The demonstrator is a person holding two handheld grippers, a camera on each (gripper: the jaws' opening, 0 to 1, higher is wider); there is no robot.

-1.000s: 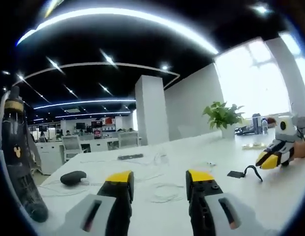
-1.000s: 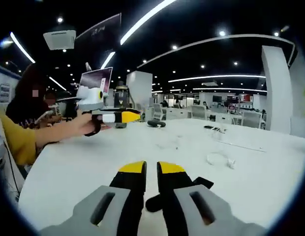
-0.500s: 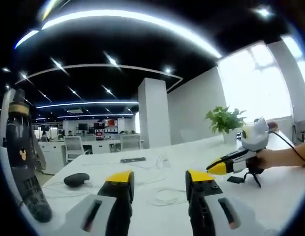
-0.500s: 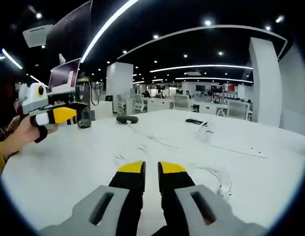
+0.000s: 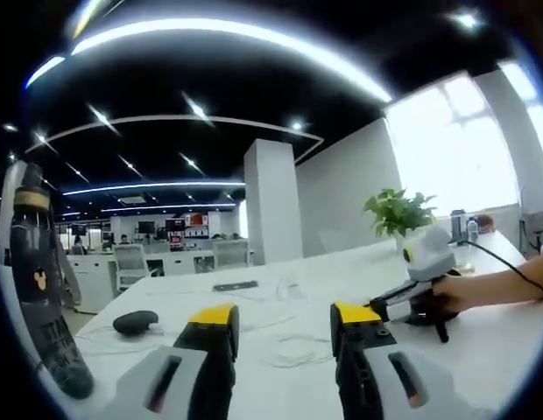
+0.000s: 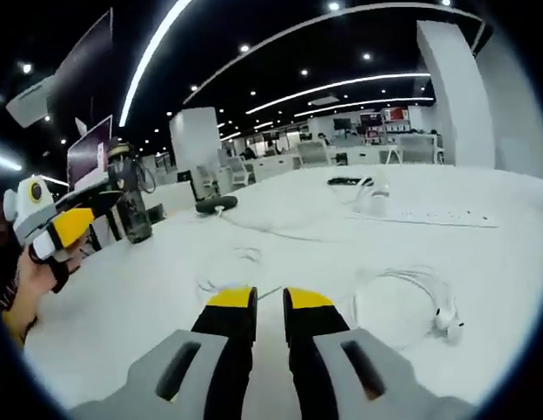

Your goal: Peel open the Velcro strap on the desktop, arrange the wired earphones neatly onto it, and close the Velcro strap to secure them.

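Loosely, earphones on desk (uncontained).

Both grippers share a build: left gripper and right gripper have grey bodies, black jaws, yellow tips; slots at six o'clock

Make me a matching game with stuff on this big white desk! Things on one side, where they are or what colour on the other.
Things:
1. wired earphones
2. plant
3. bottle
4. right gripper

Descriptions:
A. green, standing at the desk's far end by the bright window
B. tall and dark, at the left edge of the left gripper view
C. white, lying coiled on the desk
D. yellow-tipped jaws nearly together

Pairs: 1-C, 2-A, 3-B, 4-D
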